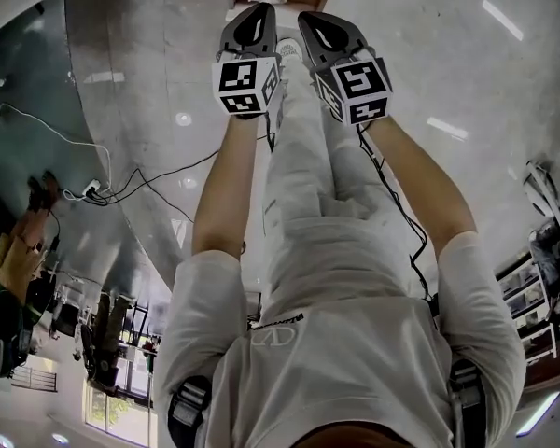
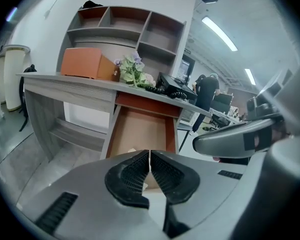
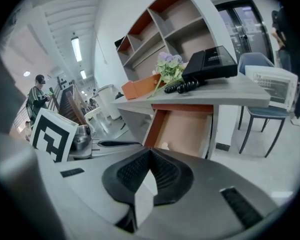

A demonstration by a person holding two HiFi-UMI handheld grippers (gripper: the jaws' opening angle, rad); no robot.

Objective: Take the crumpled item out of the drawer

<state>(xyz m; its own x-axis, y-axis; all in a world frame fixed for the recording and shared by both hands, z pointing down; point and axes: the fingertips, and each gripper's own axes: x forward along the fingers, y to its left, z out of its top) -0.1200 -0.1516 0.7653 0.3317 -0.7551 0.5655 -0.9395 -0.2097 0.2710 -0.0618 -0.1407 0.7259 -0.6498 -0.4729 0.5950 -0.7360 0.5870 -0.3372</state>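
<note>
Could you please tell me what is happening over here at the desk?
A person holds a two-jaw tool in each hand, both pointed at a grey desk whose brown wooden drawer stands pulled open. A small white crumpled item lies inside the drawer. The left tool and the right tool are both shut and empty, short of the drawer, so nothing has been picked up yet.

Two grippers, the left gripper (image 2: 149, 155) and the right gripper (image 3: 150, 151). One desk (image 2: 65, 81) with one open drawer (image 2: 140, 129) and one crumpled item (image 3: 165, 145) in it. On top: one orange box (image 2: 87, 63), one flower bunch (image 2: 132, 70), one black device (image 3: 210, 61). Beside the desk: one chair (image 3: 262, 115), one white appliance (image 3: 272, 86).
</note>
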